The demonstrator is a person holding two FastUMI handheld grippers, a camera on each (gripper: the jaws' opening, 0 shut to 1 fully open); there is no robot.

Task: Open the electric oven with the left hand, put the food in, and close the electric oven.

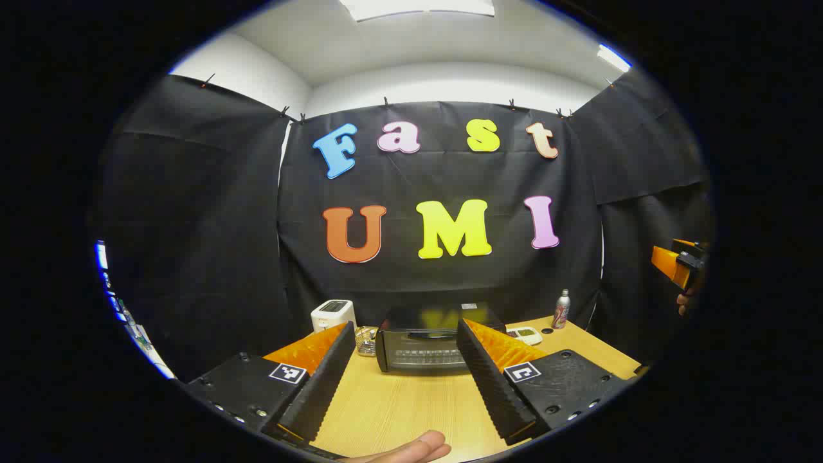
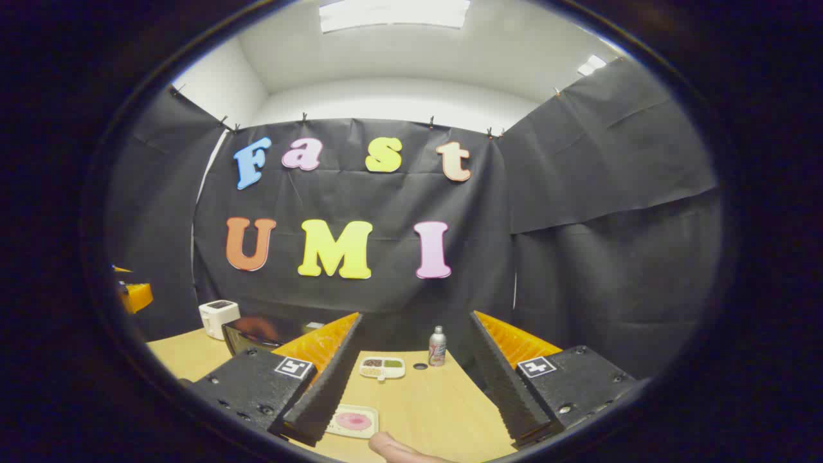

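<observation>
The black electric oven (image 1: 421, 347) stands at the back of the wooden table (image 1: 398, 405) with its door closed; its corner also appears in the right gripper view (image 2: 257, 331). My left gripper (image 1: 406, 328) is open and empty, hovering well in front of the oven. My right gripper (image 2: 415, 318) is open too, above the table's right part. Just under its left finger, a pink round food item (image 2: 353, 421) lies on a small white plate (image 2: 371, 411). Each gripper shows at the other view's edge, the right (image 1: 678, 263) and the left (image 2: 132, 292).
A white toaster (image 1: 332, 314) stands left of the oven, with a small wire basket (image 1: 366, 341) between them. Right of the oven are a white compartment tray (image 2: 382, 367) and a slim metal bottle (image 2: 437, 346). A person's fingertip (image 1: 411, 450) shows at the bottom.
</observation>
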